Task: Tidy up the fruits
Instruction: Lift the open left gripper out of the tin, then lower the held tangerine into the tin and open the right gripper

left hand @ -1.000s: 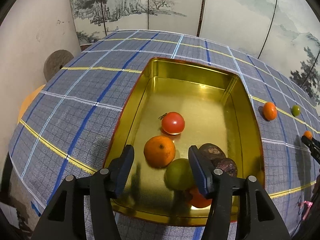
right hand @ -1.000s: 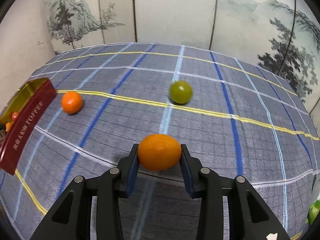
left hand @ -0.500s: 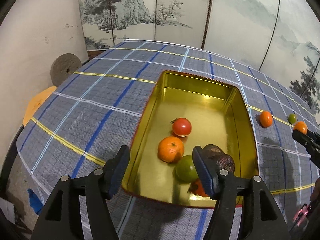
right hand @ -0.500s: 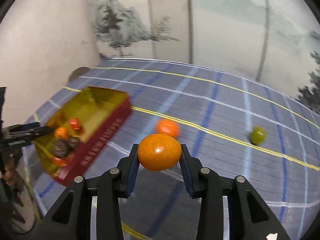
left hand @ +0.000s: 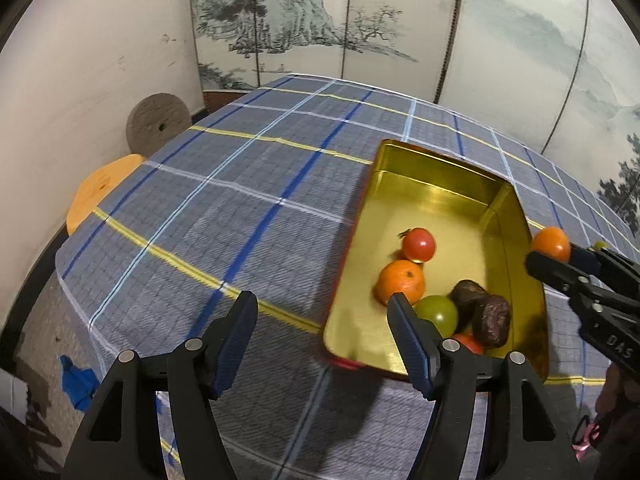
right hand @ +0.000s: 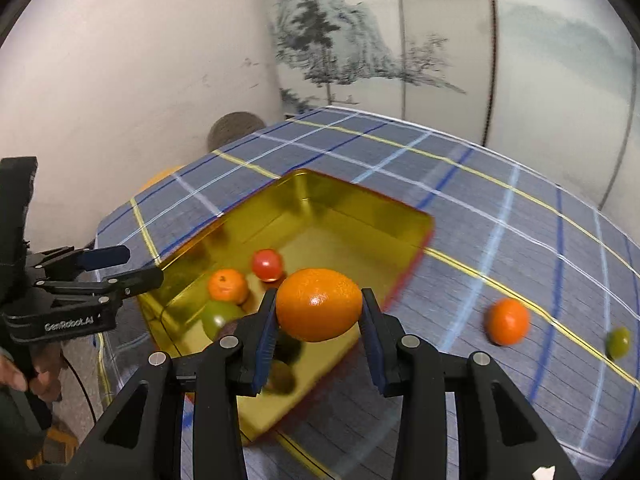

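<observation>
An orange (right hand: 319,304) is clamped between the pads of the right gripper (right hand: 319,312), centre frame, above the near edge of the gold tin (right hand: 360,208). The left gripper (left hand: 320,332), lower frame, is held apart, nothing between.

The left wrist view looks forward and steeply down from just off the near left corner of the gold tin (left hand: 516,216), close above the checked tablecloth (left hand: 224,216), with the painted screen (left hand: 320,20) far behind. The right wrist view faces down and leftward from close over the tin's (right hand: 360,200) near right edge, toward the white wall (right hand: 132,92). Both share the tin with its fruit, the cloth, the screen and the round grey disc (left hand: 159,126) at the far left; each also catches the other gripper
</observation>
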A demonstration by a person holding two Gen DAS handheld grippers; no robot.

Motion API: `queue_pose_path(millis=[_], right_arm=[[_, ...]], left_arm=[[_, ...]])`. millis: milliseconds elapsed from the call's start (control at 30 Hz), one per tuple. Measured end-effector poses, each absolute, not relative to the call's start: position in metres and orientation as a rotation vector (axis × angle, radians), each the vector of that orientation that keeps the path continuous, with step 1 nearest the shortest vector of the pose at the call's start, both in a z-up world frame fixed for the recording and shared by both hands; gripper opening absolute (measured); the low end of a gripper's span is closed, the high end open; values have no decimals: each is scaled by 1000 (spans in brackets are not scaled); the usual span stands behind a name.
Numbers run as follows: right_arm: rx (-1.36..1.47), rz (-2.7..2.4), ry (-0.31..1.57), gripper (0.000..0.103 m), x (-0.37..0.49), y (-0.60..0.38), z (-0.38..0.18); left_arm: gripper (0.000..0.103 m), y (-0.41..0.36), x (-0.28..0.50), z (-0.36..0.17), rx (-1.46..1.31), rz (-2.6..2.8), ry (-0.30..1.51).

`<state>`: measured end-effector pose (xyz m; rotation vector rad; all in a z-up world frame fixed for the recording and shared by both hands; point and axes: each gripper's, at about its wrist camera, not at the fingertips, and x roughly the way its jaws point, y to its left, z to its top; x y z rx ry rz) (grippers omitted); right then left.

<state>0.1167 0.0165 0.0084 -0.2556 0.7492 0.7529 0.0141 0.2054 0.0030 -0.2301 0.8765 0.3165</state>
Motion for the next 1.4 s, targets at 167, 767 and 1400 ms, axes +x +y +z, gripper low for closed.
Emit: queue_pose_path(millis=[167, 767, 1400], right_arm=[[-283, 774, 781, 36, 122, 46, -3], [-328, 768, 853, 37, 132, 74, -31], [-355, 778, 834, 44, 123, 79, -32]], left_arm=[[68, 214, 9, 0, -239, 341, 882], [68, 230, 2, -6, -257, 371, 894], [68, 221, 4, 1, -251, 343, 881]])
